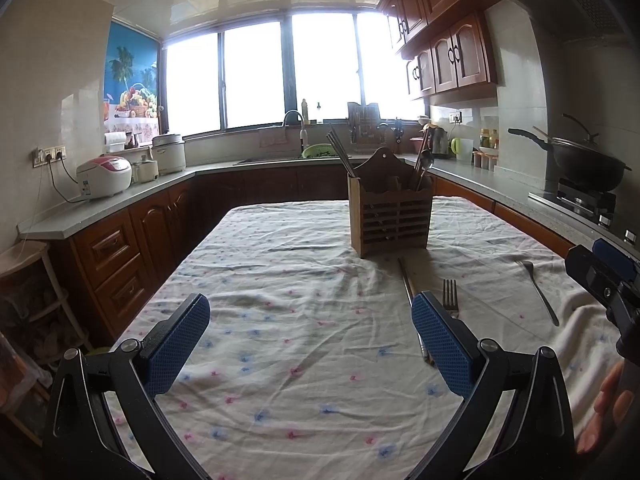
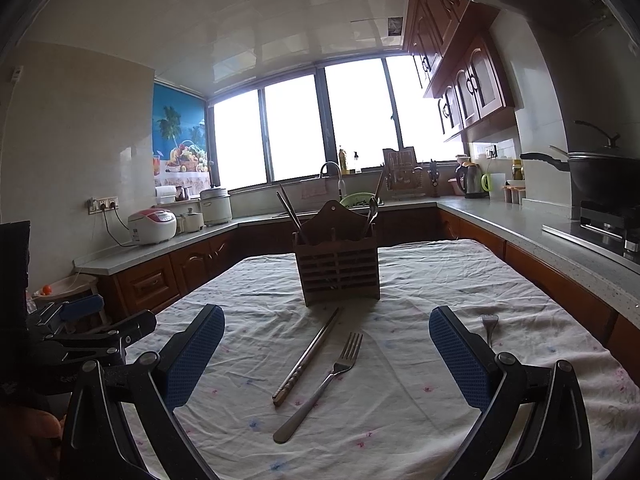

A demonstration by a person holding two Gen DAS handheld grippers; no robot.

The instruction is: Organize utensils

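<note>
Holding both grippers spread and empty, you risk bunching the tablecloth point(image 2: 400, 420) scooping the near fork point(image 2: 320, 386).

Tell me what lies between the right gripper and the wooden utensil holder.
In the right wrist view, chopsticks and a fork lie on the tablecloth before the utensil holder.

A home kitchen. Wooden wall cabinets point(image 1: 452, 52) fill the upper right of the frame, and a grey countertop point(image 1: 120, 204) runs along the left and back. On it stand a rice cooker point(image 1: 105, 176) and a kettle point(image 2: 469, 174); a faucet point(image 1: 294, 118) rises at centre, and a wok point(image 1: 588, 160) sits on the stove at right.
</note>
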